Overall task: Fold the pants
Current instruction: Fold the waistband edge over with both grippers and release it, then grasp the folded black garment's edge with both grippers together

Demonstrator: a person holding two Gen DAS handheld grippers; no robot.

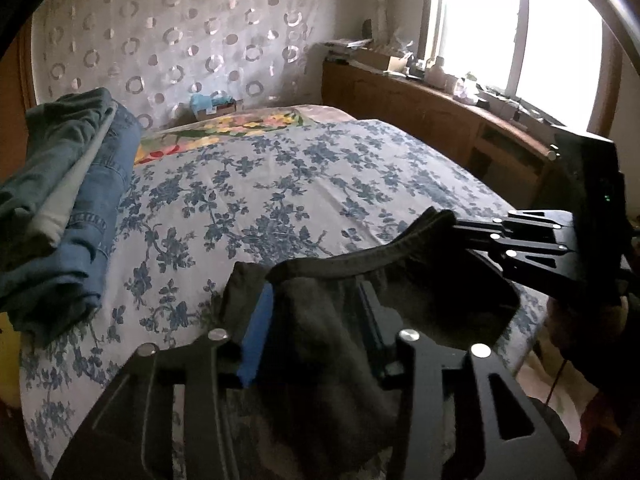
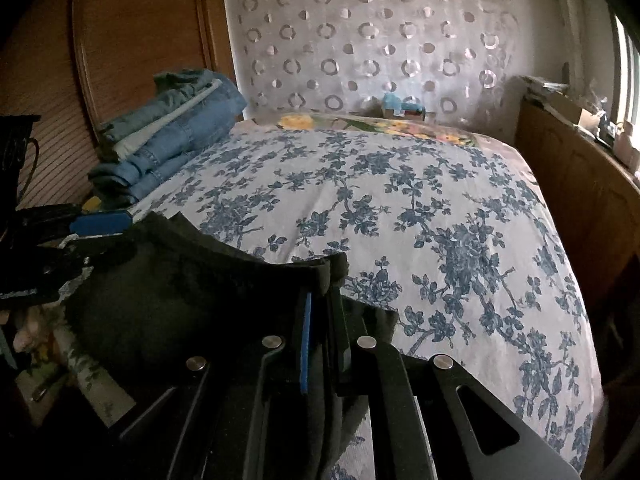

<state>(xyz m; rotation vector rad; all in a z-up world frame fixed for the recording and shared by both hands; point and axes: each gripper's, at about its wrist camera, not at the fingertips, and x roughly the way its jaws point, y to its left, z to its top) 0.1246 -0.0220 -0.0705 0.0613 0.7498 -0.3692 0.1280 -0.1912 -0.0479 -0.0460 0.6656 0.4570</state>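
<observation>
A pair of black pants (image 1: pixel 320 320) hangs by its waistband between my two grippers, over the near edge of the bed. My left gripper (image 1: pixel 316 300) is shut on the waistband's left end, its blue pad against the cloth. My right gripper (image 2: pixel 324 300) is shut on the waistband's right end; it also shows in the left wrist view (image 1: pixel 460 236), and the left gripper shows in the right wrist view (image 2: pixel 100 228). The pants (image 2: pixel 180 300) sag between the two grips. The legs are hidden below.
The bed (image 1: pixel 280 184) has a blue floral cover (image 2: pixel 420 208). A stack of folded jeans (image 1: pixel 68 200) lies at its left edge, also in the right wrist view (image 2: pixel 168 136). A wooden cabinet (image 1: pixel 432 116) with clutter runs along the right under the window. A wooden wardrobe (image 2: pixel 120 40) stands left.
</observation>
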